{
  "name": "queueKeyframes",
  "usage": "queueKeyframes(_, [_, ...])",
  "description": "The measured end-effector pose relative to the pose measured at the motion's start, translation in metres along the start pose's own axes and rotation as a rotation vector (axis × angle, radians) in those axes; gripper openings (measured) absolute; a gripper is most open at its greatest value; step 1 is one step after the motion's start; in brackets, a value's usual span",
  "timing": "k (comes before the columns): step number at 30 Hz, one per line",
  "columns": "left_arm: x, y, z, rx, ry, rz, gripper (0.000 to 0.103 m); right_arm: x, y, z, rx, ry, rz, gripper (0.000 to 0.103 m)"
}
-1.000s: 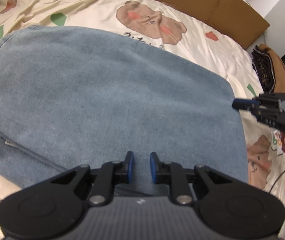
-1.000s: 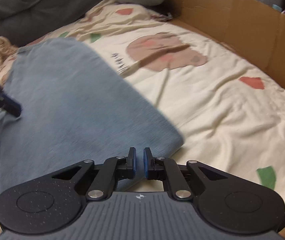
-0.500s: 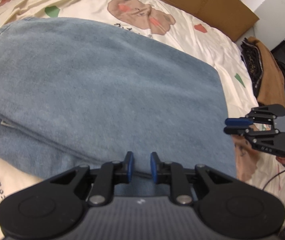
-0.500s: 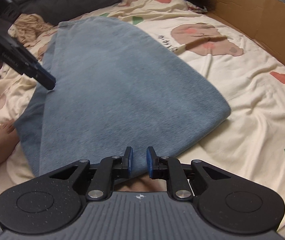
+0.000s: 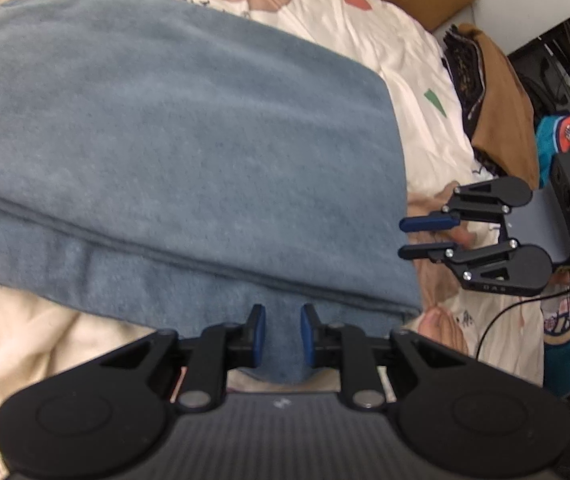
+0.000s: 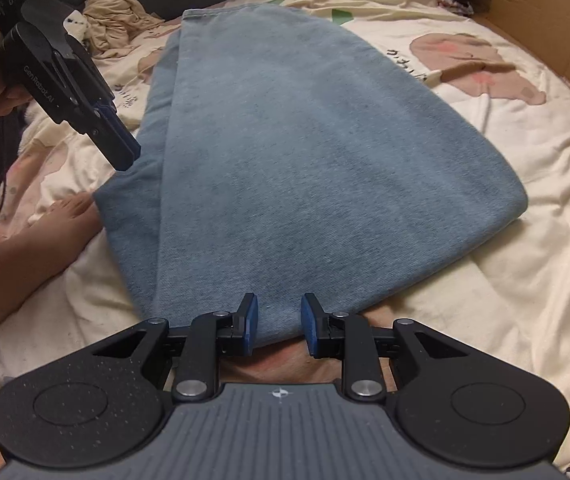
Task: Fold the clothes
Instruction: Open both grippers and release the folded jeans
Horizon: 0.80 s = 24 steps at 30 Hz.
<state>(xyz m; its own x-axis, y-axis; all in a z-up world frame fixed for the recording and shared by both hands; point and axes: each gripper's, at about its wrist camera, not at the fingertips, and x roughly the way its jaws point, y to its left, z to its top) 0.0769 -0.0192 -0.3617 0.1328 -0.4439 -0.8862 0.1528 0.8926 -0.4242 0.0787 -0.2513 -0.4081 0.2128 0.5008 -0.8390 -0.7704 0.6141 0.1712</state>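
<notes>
left tongs (image 5: 281,334): slightly parted, empty, over blue garment (image 5: 189,152) | right tongs (image 6: 278,324): just opening, empty, at garment's edge

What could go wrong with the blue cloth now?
1. The folded blue cloth has an uneven lower layer sticking out along one side; another fold could come out crooked.
2. Neither the left hand-held gripper nor the right hand-held gripper, whose jaws have just been opening, grips the cloth, so a corner might be missed.
3. A bare foot rests against the cloth's edge and might drag it.
</notes>
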Motion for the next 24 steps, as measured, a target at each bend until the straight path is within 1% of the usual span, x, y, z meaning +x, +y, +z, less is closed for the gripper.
queueKeyframes(4, [0.014,-0.002,-0.004,0.004,0.048,-0.003,0.019,0.000,0.001,0.000,0.009,0.010,0.017,0.025])
queueKeyframes(7, [0.023,-0.001,-0.008,0.007,0.064,0.012,0.019,-0.003,-0.005,0.001,0.063,0.012,0.030,0.026])
queueKeyframes(8, [0.025,0.001,-0.008,0.005,0.066,0.016,0.018,-0.004,-0.008,0.001,0.093,0.014,0.033,0.027])
queueKeyframes(9, [0.026,0.002,-0.008,0.002,0.068,0.019,0.014,-0.005,-0.011,0.001,0.120,0.015,0.034,0.027])
queueKeyframes(12, [0.029,0.007,-0.008,-0.001,0.069,0.025,0.010,-0.009,-0.021,-0.001,0.202,0.014,0.038,0.028])
queueKeyframes(20, [0.026,0.002,-0.012,0.030,0.065,0.049,0.009,-0.012,-0.063,-0.010,0.554,-0.048,0.046,0.027])
queueKeyframes(24, [0.019,0.007,-0.008,-0.001,0.055,0.018,0.009,-0.007,-0.077,-0.018,0.704,-0.067,0.045,0.028])
